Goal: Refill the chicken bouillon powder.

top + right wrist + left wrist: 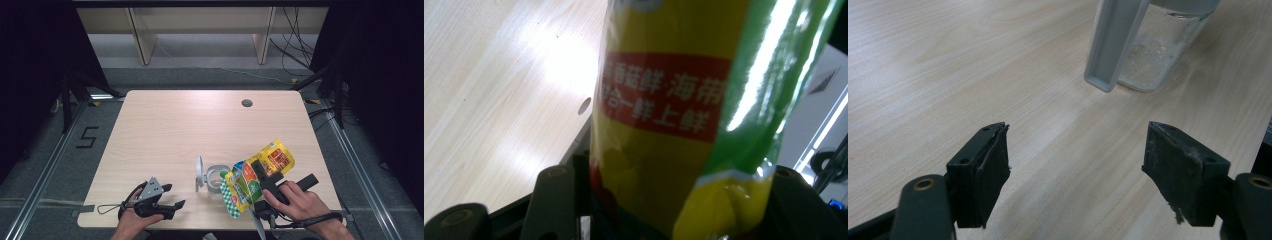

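High view above the table (165, 125); tool views close, low; left shares clear jug (1158, 50).

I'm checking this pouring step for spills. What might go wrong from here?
The right gripper holds the yellow-green bag tilted beside the clear jug, not squarely over it, so contents may land on the table. The glossy bag may slip in the jaws. The left gripper stands open and apart, so a nudge may tip the unsteadied jug.

Wooden table (165, 130), numbered floor (86, 137)
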Demonstrator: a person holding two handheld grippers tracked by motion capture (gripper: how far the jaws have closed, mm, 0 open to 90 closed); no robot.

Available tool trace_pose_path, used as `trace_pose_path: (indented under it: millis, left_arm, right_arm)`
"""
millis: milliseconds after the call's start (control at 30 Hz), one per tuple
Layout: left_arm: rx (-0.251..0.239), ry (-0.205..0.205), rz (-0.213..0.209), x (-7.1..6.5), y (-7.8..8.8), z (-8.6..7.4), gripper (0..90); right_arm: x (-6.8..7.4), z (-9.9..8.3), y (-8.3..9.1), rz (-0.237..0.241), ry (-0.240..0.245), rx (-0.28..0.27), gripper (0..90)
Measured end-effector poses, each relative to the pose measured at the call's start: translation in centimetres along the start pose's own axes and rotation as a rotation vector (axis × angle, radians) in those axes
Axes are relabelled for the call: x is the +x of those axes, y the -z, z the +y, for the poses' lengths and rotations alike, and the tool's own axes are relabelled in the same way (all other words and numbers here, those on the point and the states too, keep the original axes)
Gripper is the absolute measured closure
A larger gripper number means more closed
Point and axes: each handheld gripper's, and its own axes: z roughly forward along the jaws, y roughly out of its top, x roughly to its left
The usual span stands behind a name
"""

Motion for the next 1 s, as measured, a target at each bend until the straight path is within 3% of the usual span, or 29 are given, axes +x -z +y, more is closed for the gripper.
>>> trace_pose_path:
  millis: [33, 167, 233, 367, 433, 533, 633, 667, 700, 733, 1000]
  left_arm:
    - [-0.008, 0.012, -0.009, -0.1, 0.0, 0.0, 25.5]
    - [-0.002, -0.01, -0.001, 0.0, 0.0, 0.0, 25.5]
    - [-0.01, 0.013, -0.01, -0.1, 0.0, 0.0, 25.5]
    - [0.004, -0.023, -0.003, 0.1, 0.0, 0.0, 25.6]
    - [-0.009, 0.008, -0.012, -0.1, 0.0, 0.0, 25.6]
    - [-0.007, -0.017, -0.011, 0.0, 0.0, 0.0, 25.6]
    - [-0.004, -0.013, -0.007, 0.0, 0.0, 0.0, 25.6]
    - [-0.004, -0.014, -0.007, 0.0, 0.0, 0.0, 25.6]
    - [-0.004, -0.014, -0.007, 0.0, 0.0, 0.0, 25.6]
    - [-0.004, -0.014, -0.007, 0.0, 0.0, 0.0, 25.6]
    - [-0.009, -0.01, -0.009, 0.0, 0.0, 0.0, 25.6]
  right_arm:
    - [-0.1, 0.0, 0.0, 0.0, 0.012, -0.006, 49.5]
    - [-0.2, 0.2, -0.1, 0.011, 0.05, -0.015, 49.7]
    - [-0.3, 0.1, -0.1, 0.013, 0.061, -0.016, 52.1]
    - [-0.5, 0.0, -0.2, 0.022, 0.079, -0.021, 52.5]
    - [-0.5, 0.0, -0.2, 0.018, 0.073, -0.026, 52.6]
    - [-0.6, 0.0, -0.1, 0.011, 0.081, -0.02, 52.7]
    - [-0.7, 0.0, -0.2, 0.016, 0.079, -0.032, 52.7]
    - [-1.0, -0.1, -0.2, 0.024, 0.13, -0.022, 52.7]
    - [-1.1, -0.1, -0.1, 0.023, 0.135, -0.023, 52.7]
    - [-1.4, -0.1, -0.3, 0.016, 0.182, -0.039, 52.7]
    - [-1.7, -0.1, -0.1, 0.02, 0.21, -0.039, 52.8]
